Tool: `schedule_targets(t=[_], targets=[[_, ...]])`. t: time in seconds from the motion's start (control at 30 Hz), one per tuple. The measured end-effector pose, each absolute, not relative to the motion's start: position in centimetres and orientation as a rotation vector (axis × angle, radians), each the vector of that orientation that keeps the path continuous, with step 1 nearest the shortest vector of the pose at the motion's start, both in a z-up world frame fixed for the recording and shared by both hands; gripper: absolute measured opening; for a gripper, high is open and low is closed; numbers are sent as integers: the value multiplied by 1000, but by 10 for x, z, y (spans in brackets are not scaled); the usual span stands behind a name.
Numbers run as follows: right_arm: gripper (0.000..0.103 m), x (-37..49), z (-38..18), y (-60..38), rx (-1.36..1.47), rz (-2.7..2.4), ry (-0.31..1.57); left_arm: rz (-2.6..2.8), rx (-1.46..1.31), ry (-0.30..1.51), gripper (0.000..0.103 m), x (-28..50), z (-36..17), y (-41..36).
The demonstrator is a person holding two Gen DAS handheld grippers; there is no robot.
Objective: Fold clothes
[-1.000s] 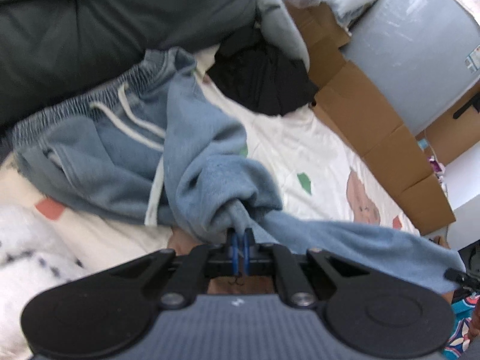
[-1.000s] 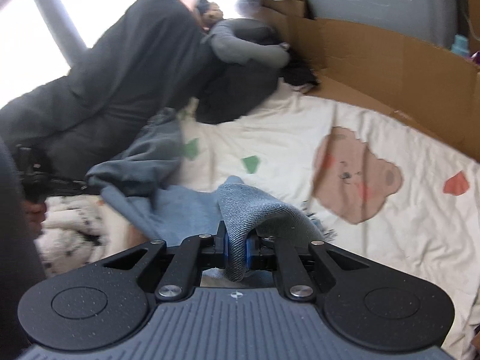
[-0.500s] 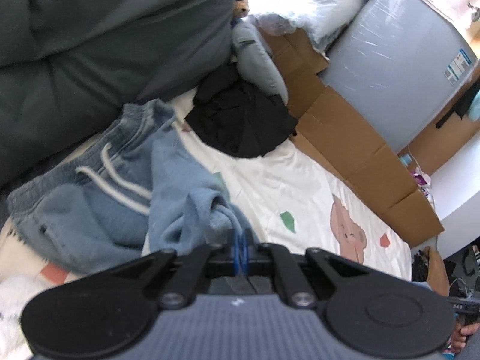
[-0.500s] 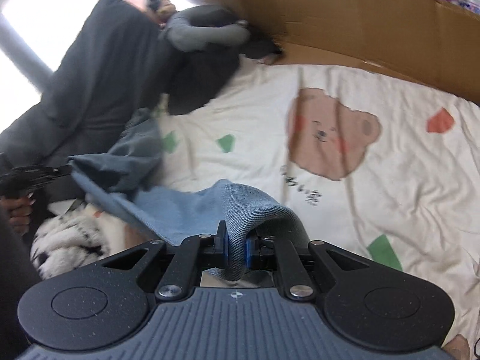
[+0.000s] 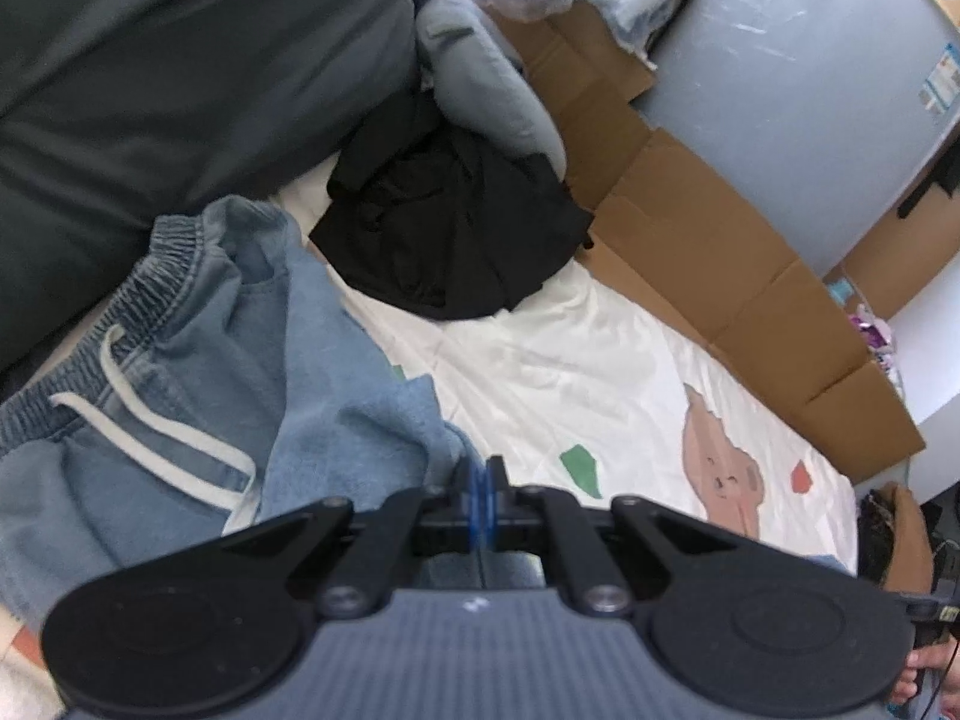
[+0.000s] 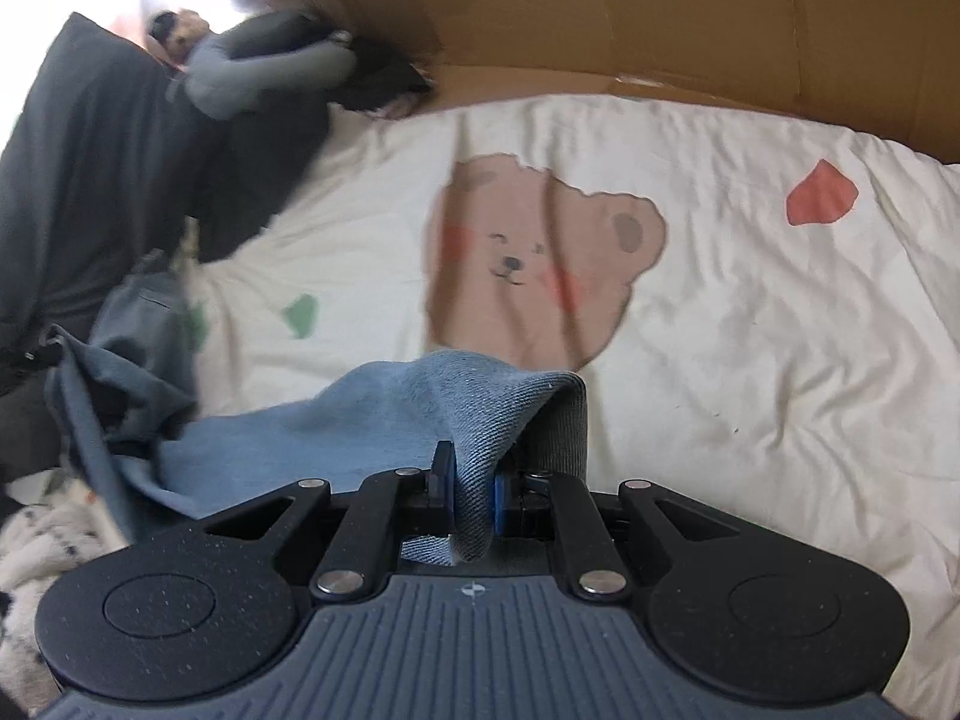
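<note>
Blue denim drawstring shorts [image 5: 198,372] lie bunched on a cream bedsheet [image 5: 576,372], elastic waistband and white cord at the left. My left gripper [image 5: 480,486] is shut on a fold of the shorts, cloth trailing left from its closed blue pads. My right gripper [image 6: 471,483] is shut on the other end of the shorts [image 6: 384,414], which drapes over its fingers and stretches left toward the bunched part [image 6: 120,378]. The sheet [image 6: 750,330] carries a bear print.
A black garment [image 5: 444,228] and a grey pillow [image 5: 486,90] lie at the bed's far side. Cardboard [image 5: 720,252] lines the bed's edge, also behind the sheet in the right view [image 6: 660,18]. A dark duvet [image 5: 150,72] fills the upper left. A fluffy white blanket [image 6: 36,540] lies at the lower left.
Both grippers have risen and pulled back with the shorts held. The cloth between them is drawn out flatter. The right view now looks further across the bear print.
</note>
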State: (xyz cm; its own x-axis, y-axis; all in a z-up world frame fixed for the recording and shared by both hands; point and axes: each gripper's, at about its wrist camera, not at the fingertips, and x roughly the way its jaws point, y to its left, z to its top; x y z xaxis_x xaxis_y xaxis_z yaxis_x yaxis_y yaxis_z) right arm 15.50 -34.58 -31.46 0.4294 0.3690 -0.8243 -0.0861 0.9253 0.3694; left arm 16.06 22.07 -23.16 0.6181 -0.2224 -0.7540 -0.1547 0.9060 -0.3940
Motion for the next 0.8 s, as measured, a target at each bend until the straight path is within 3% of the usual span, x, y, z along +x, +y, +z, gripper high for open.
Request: schedule_targets(t=[0.07, 0.17, 0.3, 0.47, 0.63, 0.8], targets=[[12, 165, -329, -343, 258, 260, 1119, -19, -447, 926, 3, 170, -241, 220], [41, 177, -348, -341, 211, 175, 1177, 14, -440, 942, 4, 177, -248, 221], [43, 176, -344, -347, 232, 175, 1167, 13, -438, 942, 7, 169, -241, 224], [43, 157, -314, -354, 204, 201, 1109, 12, -436, 942, 29, 159, -232, 228], [44, 130, -281, -360, 205, 194, 1007, 19, -435, 940, 40, 147, -222, 233], [44, 100, -271, -349, 197, 265, 985, 63, -451, 926, 43, 115, -215, 246]])
